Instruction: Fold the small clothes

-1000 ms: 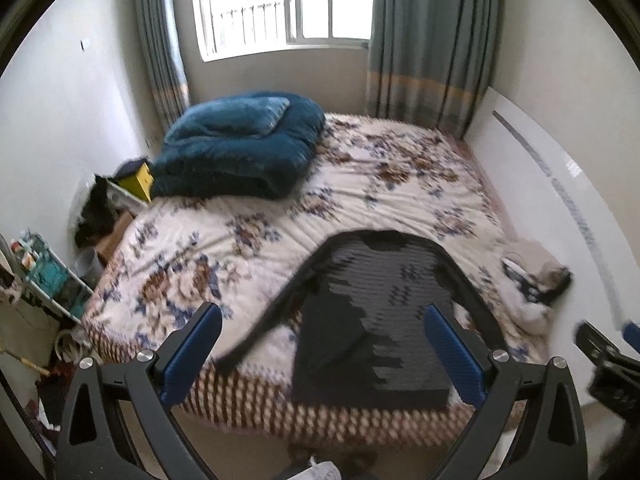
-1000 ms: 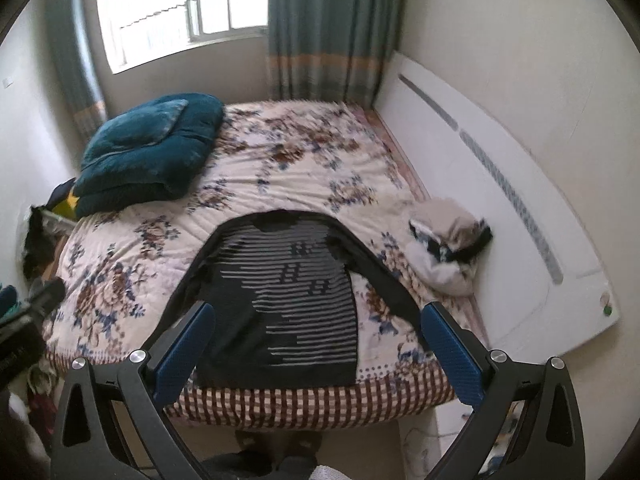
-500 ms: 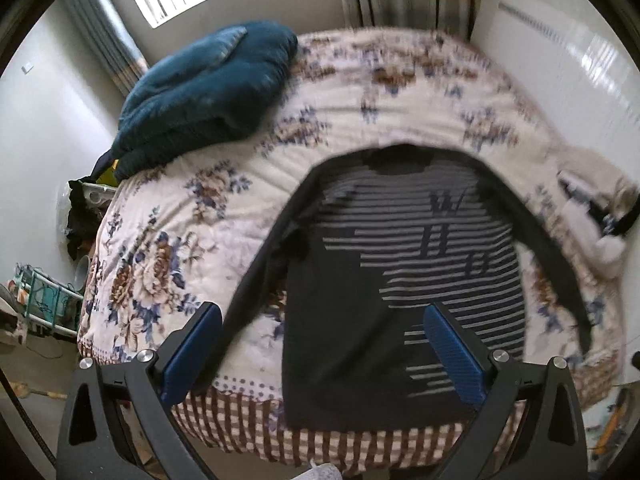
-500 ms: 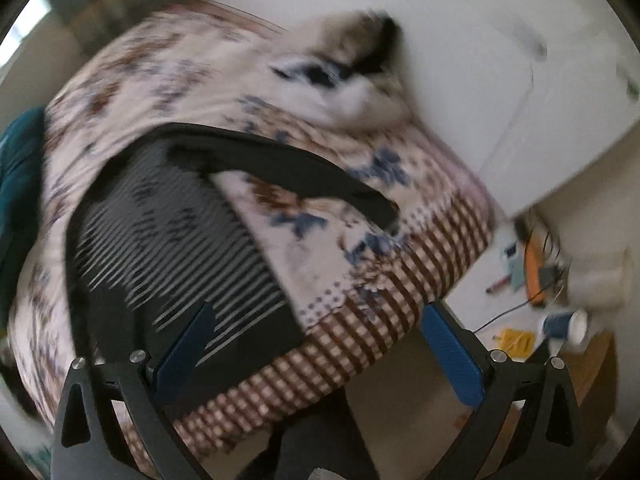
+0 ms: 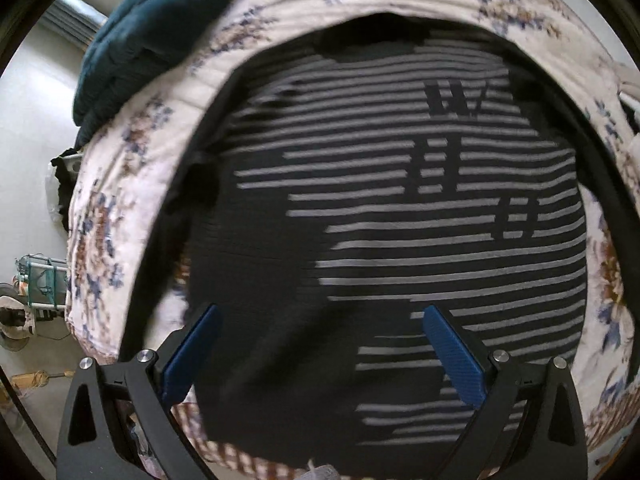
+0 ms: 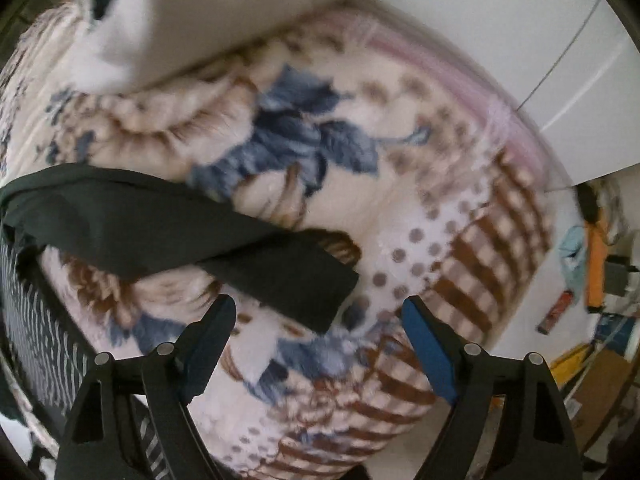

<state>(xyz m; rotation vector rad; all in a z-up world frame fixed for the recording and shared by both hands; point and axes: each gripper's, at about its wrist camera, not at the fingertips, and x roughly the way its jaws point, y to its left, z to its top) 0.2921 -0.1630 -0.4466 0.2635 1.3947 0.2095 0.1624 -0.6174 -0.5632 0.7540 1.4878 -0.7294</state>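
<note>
A black long-sleeved sweater with grey stripes [image 5: 400, 208] lies flat on the floral bed cover [image 5: 132, 152], its hem near the bed's front edge. My left gripper [image 5: 320, 344] is open and empty, close above the sweater's lower left part. In the right wrist view the sweater's black right sleeve [image 6: 180, 232] lies across the cover, its cuff [image 6: 312, 288] just beyond my right gripper [image 6: 318, 332], which is open and empty. The striped body [image 6: 28, 320] shows at that view's left edge.
A dark teal folded duvet [image 5: 160, 24] lies at the bed's far left. A pale garment [image 6: 192, 12] lies beyond the sleeve near the white headboard [image 6: 520, 32]. Clutter [image 6: 592, 280] lies on the floor right of the bed; a small rack [image 5: 40, 280] stands left of it.
Both grippers have dropped down close to the bed. The left one closed in on the sweater's body; the right one swung right to the sleeve cuff. Both stay open.
</note>
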